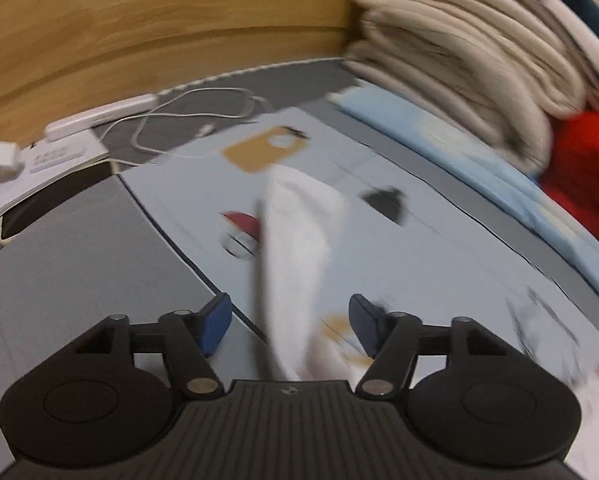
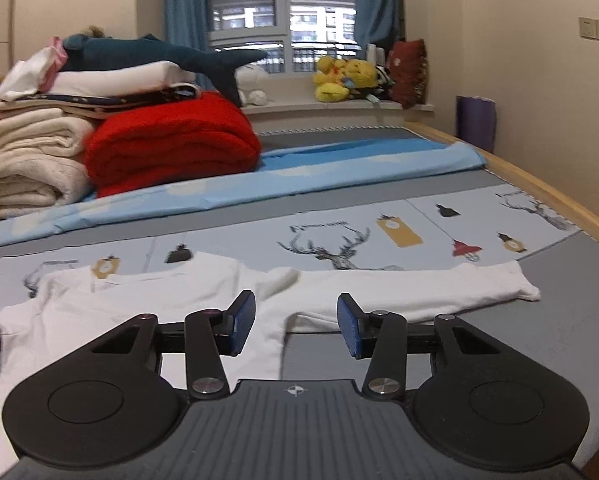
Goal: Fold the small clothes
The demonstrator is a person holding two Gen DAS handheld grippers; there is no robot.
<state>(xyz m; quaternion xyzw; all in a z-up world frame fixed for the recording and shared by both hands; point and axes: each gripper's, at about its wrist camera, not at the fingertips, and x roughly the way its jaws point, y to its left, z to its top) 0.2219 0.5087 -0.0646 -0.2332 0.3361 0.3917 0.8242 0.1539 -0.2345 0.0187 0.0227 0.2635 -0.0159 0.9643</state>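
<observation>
The white garment (image 2: 131, 304) is a small long-sleeved top lying flat on the bed, straight ahead of and partly under our right claw (image 2: 296, 326). Its long axis runs side to side across that view, with one sleeve (image 2: 419, 290) stretched way out to the claw's right and ending in a cuff. The other sleeve goes off the left edge, so we can't see where it ends. The claw body hides the lower part of the top, so no idea where the hem sits.

Plain white, soft-looking, a few wrinkles near the neck. That's all we can make out.

Our right claw is spread wide with nothing between the blue pads (image 2: 243, 322), and the armpit area of the top lies in the gap.

The left wrist view is badly motion-blurred. A white strip of cloth (image 1: 295, 256) runs away from our left claw (image 1: 289, 326), starting in the gap between its spread pads and pointing forward. We honestly can't tell which part of the top that is, or whether it's touching either pad.

Under everything is a pale printed sheet (image 2: 379, 236) with deer and lanterns. Further ahead of the right claw are a red blanket (image 2: 171, 140) and a stack of cream towels (image 2: 31, 160) just left of it. Ahead-left of the left claw there's a white cable (image 1: 195, 120), smeared by the blur.
</observation>
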